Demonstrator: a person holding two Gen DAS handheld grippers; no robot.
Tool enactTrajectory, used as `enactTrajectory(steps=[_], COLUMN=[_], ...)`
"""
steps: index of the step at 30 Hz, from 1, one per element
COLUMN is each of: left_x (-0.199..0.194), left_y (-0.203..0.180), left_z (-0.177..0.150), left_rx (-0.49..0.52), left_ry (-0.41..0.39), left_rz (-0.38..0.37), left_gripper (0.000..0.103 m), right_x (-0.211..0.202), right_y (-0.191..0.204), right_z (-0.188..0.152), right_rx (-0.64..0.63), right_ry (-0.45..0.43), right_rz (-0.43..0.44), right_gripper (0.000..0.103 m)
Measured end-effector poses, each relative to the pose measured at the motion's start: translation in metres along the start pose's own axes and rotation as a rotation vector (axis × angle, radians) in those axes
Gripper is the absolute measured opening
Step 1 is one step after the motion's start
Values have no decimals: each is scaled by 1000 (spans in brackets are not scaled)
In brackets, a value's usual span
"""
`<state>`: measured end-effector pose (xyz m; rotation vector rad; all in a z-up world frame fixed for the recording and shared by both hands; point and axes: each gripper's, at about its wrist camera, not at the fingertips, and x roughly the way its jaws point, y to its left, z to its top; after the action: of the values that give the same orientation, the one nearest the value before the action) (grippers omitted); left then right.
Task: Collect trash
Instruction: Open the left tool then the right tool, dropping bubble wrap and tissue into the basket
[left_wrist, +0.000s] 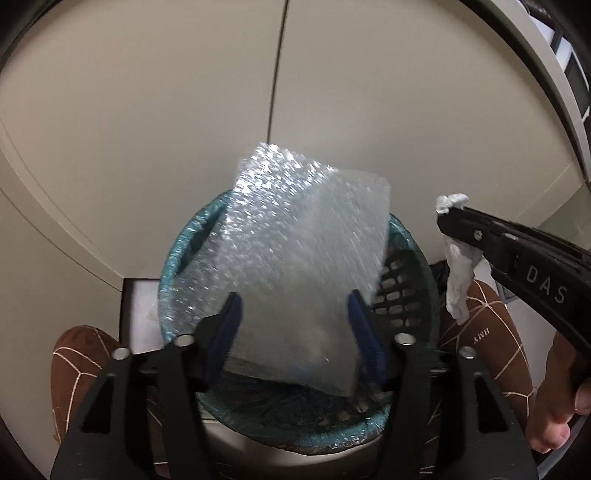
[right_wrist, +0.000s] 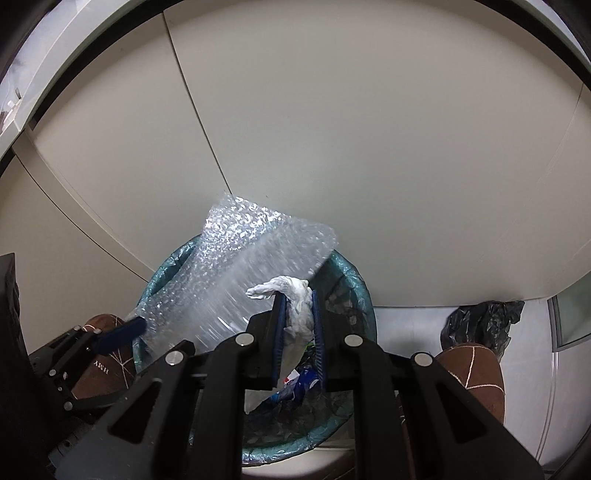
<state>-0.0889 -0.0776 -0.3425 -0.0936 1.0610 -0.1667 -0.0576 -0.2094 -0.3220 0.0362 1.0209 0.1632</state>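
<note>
Here, two hand-held grippers hang over a round bin (left_wrist: 177, 254) lined with a teal bag, standing on the floor against a pale cabinet. The left gripper (left_wrist: 293, 325) has its jaws spread wide, and a sheet of bubble wrap (left_wrist: 295, 236) lies between them without either blue pad pressing on it; the sheet looks blurred, leans on the far rim, and sticks up above the bin rather than sitting inside. Judging by its look, it is very light, soft and springy, slippery on its plastic face, and likely to unfold or drift; a pinch on a corner or a folded edge would hold better than the flat middle. The right gripper (right_wrist: 299, 306) is nearly closed, clamping a crumpled white tissue (right_wrist: 295, 306) above the bin's right side. The tissue seems almost weightless, limp and easily torn, and may cling to the pads when let go. Other scraps, including a blue and white wrapper (right_wrist: 299, 384), lie in the bin's bottom. Brown patterned slippers (left_wrist: 77, 365) flank the bin.
</note>
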Motion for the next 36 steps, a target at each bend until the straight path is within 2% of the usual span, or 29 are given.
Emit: enactTrajectory(steps=[3, 5, 10, 13, 19, 29, 34, 36], left_x=[-4, -6, -14, -20, -20, -17, -21, -24], left_y=[6, 11, 26, 35, 45, 53, 54, 53], left_z=[5, 5, 9, 12, 14, 14, 15, 18], left_rx=[-12, -19, -26, -25, -45, -61, -58, -61], left_ry=[-13, -28, -57, -84, -80, -66, -77, -84], left_rz=[9, 31, 60, 87, 97, 95, 99, 94], left_gripper=[72, 82, 95, 97, 97, 97, 97, 97], right_x=[1, 2, 7, 11, 22, 25, 18, 9], right_y=[2, 4, 10, 16, 20, 21, 17, 15], right_z=[1, 1, 4, 6, 6, 2, 2, 5], right_rx=[-3, -6, -16, -24, -34, -32, -26, -24], right_ry=[2, 3, 6, 10, 29, 46, 27, 2], right_rz=[7, 13, 35, 46, 54, 64, 60, 45], right_gripper=[14, 14, 15, 17, 19, 40, 61, 74])
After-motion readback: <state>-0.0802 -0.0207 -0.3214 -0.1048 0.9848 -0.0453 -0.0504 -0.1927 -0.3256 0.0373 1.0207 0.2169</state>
